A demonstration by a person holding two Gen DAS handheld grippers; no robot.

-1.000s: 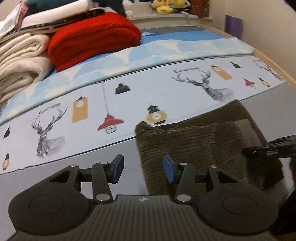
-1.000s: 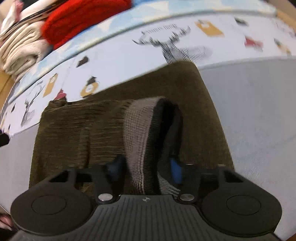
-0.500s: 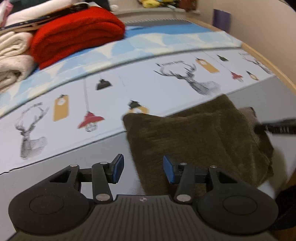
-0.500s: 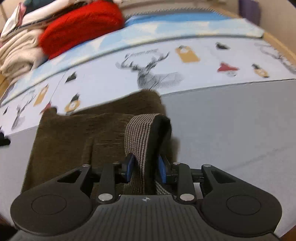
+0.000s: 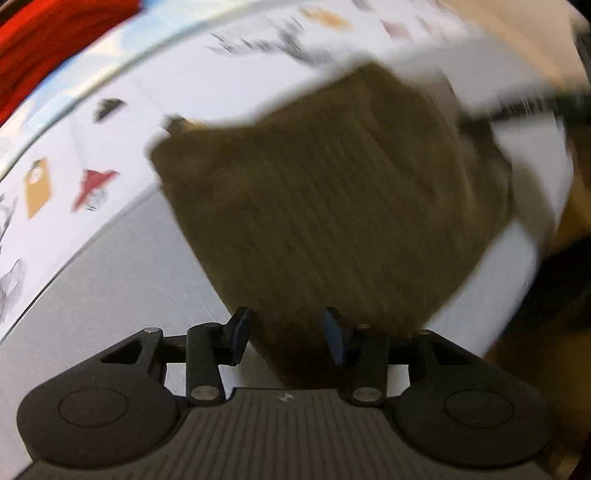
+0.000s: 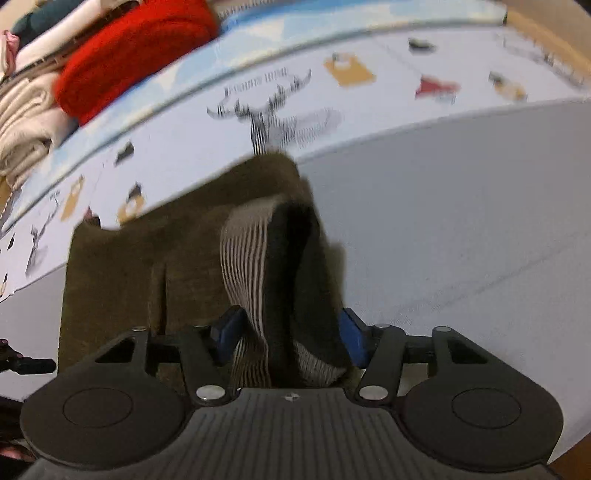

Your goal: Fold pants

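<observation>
The olive-brown corduroy pants (image 5: pixel 332 206) lie folded into a thick square on the grey sheet (image 5: pixel 122 288). My left gripper (image 5: pixel 286 334) is open, with its blue pads on either side of the near corner of the pants. In the right wrist view the pants (image 6: pixel 155 258) show their ribbed waistband (image 6: pixel 247 254) standing up in a loop. My right gripper (image 6: pixel 291 336) is open, its jaws wide around that waistband. The left wrist view is blurred.
A patterned sheet with deer and lamps (image 6: pixel 280 110) covers the bed beyond the pants. A red folded blanket (image 6: pixel 136 51) and cream blankets (image 6: pixel 22 122) are stacked at the far left. The bed's wooden edge (image 6: pixel 550 33) runs along the right.
My right gripper has opened and let go of the waistband it was pinching. My left gripper has moved forward and down to the pants' near corner.
</observation>
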